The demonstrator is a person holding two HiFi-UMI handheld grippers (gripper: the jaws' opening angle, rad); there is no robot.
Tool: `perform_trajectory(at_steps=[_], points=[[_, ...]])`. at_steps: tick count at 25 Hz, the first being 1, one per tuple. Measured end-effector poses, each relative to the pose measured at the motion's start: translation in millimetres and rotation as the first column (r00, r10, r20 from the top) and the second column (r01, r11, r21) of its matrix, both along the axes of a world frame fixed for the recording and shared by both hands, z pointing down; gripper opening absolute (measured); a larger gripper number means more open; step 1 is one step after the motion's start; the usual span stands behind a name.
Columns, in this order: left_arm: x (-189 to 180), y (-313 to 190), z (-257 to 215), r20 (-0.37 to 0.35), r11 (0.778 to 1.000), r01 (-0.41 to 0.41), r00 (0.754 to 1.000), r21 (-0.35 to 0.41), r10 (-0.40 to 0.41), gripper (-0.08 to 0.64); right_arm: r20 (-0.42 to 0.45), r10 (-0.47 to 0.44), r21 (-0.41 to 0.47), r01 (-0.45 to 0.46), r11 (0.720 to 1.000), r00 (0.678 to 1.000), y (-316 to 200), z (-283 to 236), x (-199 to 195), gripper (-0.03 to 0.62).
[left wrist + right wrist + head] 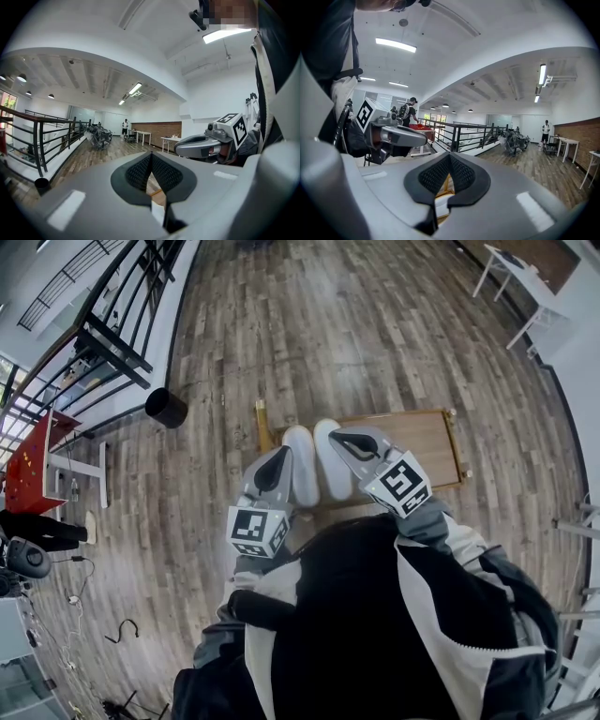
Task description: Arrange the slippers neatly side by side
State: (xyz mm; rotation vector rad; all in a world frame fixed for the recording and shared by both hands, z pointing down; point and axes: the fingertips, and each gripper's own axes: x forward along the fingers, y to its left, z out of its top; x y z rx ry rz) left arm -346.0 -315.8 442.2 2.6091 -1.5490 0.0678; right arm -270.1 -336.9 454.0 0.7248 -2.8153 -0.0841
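Head view: both tools are being held out level in front of the person's dark jacket [375,615], above a pair of slippers.
Left tool [279,454]: its jaws are sitting clenched together with nothing between them; in the left gripper view the ribbed pads [140,171] are meeting along one seam at the left tool [151,158].
Right tool [337,435]: it is also clenched and empty; in the right gripper view the jaws of the right tool [449,160] are meeting at their tips.
Cross views: the right tool [180,146] is showing at the right of the left gripper view, and the left tool [433,137] is showing at the left of the right gripper view, the two pointing roughly the same way.
Left slipper [302,465]: white, lying lengthwise on the wooden tabletop [422,442], its left edge passing under the left tool.
Right slipper [330,460]: white, lying just beside the left one and parallel to it, with the right tool's tip hanging over its right edge.
Slipper heels: the near ends are hiding behind the tools and the jacket.
Surroundings: a black bin [166,407] is standing on the plank floor [328,324] to the left, well apart from the tabletop.
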Motion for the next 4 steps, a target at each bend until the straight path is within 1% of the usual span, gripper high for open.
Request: perform_trajectory(at_steps=[4], points=[[0.0,-0.2,1.1,-0.003,1.000,0.007,1.000,0.005,-0.007,0.011,0.016,-0.012,0.006,0.012,1.000,1.000,0.3,-1.3,-1.2,0.000]])
